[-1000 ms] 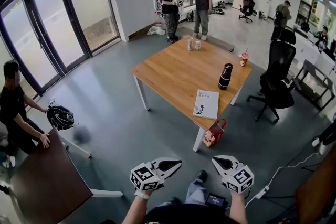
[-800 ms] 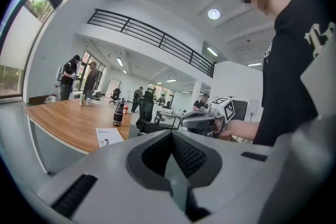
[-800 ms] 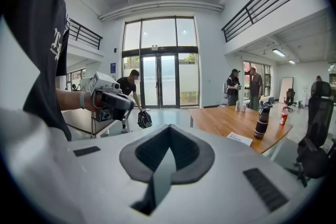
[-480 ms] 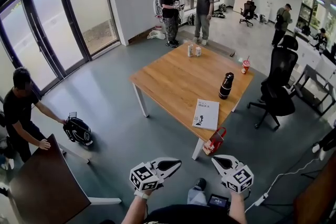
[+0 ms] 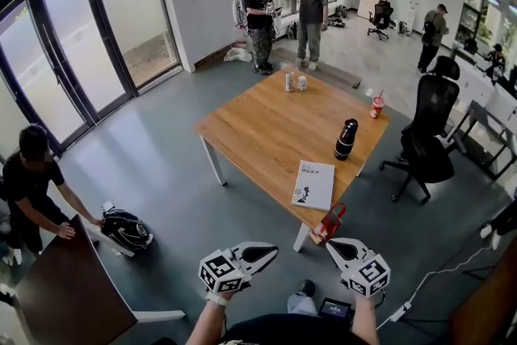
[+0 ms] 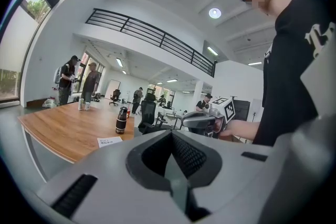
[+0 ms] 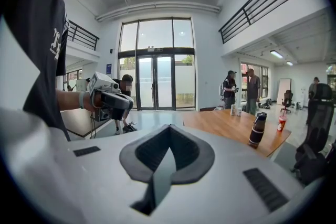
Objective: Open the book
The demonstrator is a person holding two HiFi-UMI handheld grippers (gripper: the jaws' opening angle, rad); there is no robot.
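On worktop [image 5: 258,117], 5 o'clock corner: book [image 5: 313,184] lies flat, seemingly closed, cover up, handy to this edge | left hand-held gripper [image 5: 271,253] and right hand-held gripper [image 5: 333,247]: jaws together, empty, carried low, likely just for the approach | book at 12 o'clock of the pair, well apart.

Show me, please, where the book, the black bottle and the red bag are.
book [image 5: 313,184], head view, centre of its white cover.
black bottle [image 5: 346,139], head view, middle of its body.
red bag [image 5: 327,225], head view, middle of its side.
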